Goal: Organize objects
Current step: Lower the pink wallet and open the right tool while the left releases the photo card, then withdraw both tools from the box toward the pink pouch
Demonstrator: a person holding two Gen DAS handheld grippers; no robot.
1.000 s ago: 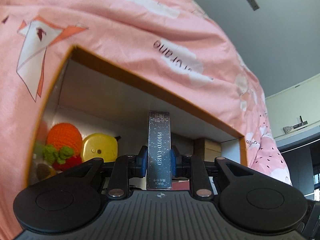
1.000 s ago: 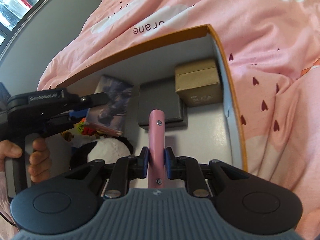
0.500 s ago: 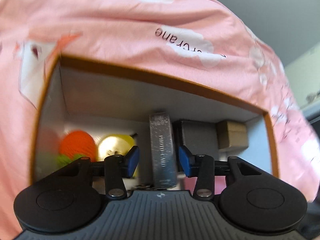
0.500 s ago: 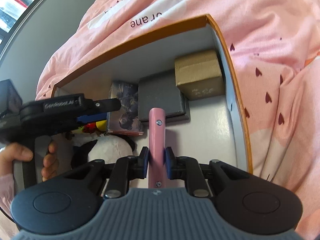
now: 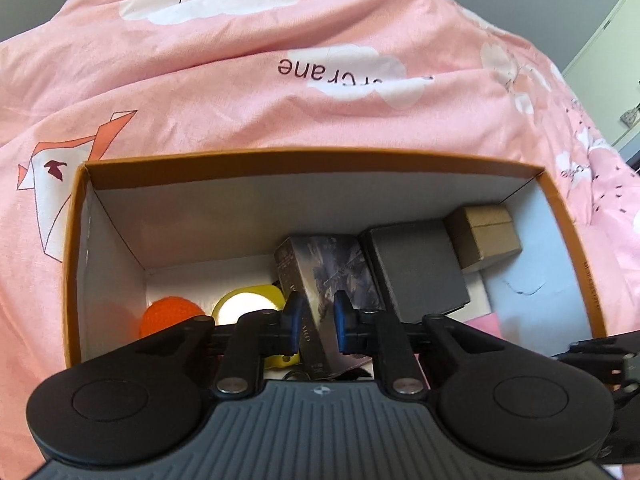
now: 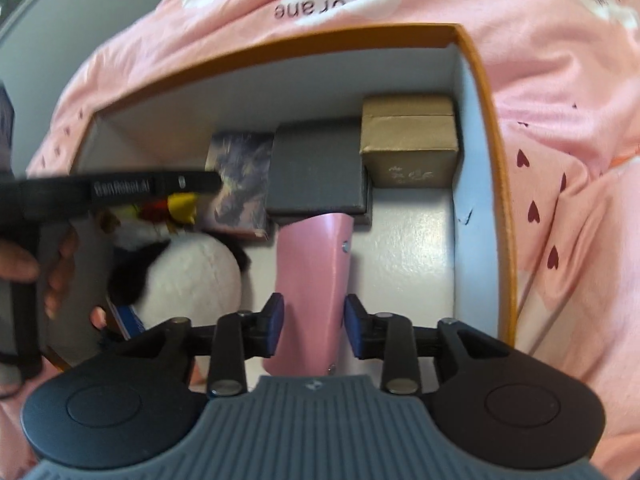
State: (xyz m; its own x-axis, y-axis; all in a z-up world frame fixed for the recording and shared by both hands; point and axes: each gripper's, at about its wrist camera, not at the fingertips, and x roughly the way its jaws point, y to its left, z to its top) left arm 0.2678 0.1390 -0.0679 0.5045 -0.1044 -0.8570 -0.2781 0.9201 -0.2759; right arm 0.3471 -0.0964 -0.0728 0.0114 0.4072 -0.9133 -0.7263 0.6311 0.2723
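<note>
An open box with an orange rim [image 5: 304, 160] lies on pink bedding. Inside it, a dark photo card box [image 5: 324, 268] rests against a grey box [image 5: 416, 264], with a tan box [image 5: 484, 236] in the far right corner. My left gripper [image 5: 318, 322] hovers above the card box, shut, with nothing between its pads. My right gripper [image 6: 314, 322] is over the box's right half. Its jaws are opening around a pink case [image 6: 312, 276], which lies broad side up between the pads, and neither pad presses on it.
An orange knitted toy [image 5: 168, 312] and a yellow toy [image 5: 248, 300] fill the box's left end. A white and black plush [image 6: 188, 276] lies near the front. A hand [image 6: 24, 268] holds the left gripper's handle. White floor [image 6: 412, 248] shows right of the pink case.
The left gripper let go of the photo card box, which now lies beside the grey box, then shut again empty. The right jaws widened and the pink case turned from edge-on to flat.
</note>
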